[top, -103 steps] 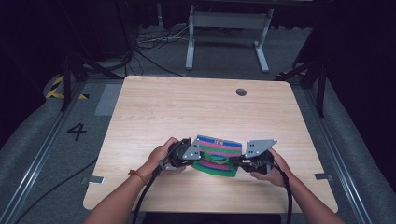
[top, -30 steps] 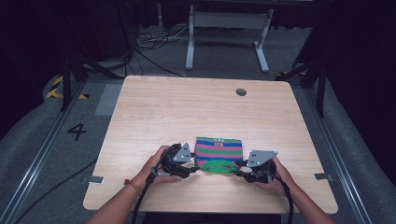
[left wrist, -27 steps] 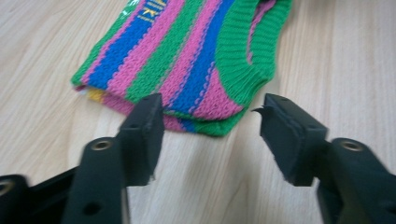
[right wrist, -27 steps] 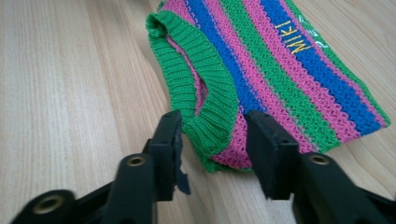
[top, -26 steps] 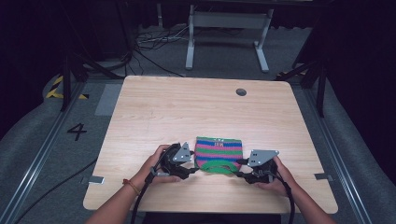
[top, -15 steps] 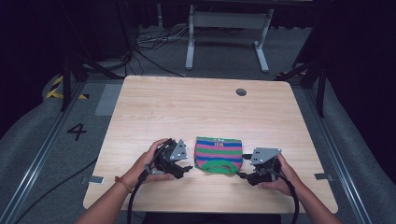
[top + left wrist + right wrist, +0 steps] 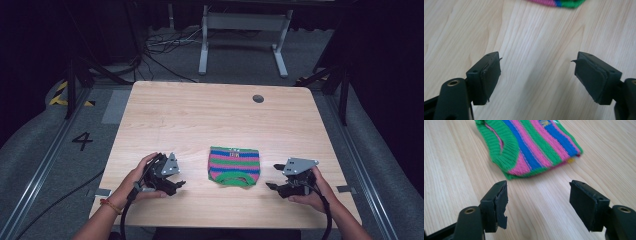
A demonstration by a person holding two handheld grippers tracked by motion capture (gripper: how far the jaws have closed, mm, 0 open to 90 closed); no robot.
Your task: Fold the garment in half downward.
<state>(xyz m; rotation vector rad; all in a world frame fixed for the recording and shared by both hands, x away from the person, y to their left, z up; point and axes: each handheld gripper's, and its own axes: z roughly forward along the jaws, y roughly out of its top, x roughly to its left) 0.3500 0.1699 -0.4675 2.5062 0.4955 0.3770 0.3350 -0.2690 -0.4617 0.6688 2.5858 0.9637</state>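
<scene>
Folded striped knitted garment in green, pink and blue (image 7: pixel 234 165) flat on the pale wooden table (image 7: pixel 200 115), between left tool (image 7: pixel 176 185) and right tool (image 7: pixel 270 186), both just spread and empty; withdraw level, avoiding snags.

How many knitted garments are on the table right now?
1: the striped knit garment lies flat near the table's front edge, between the left gripper and right gripper. Nothing hidden that I can tell.
</scene>
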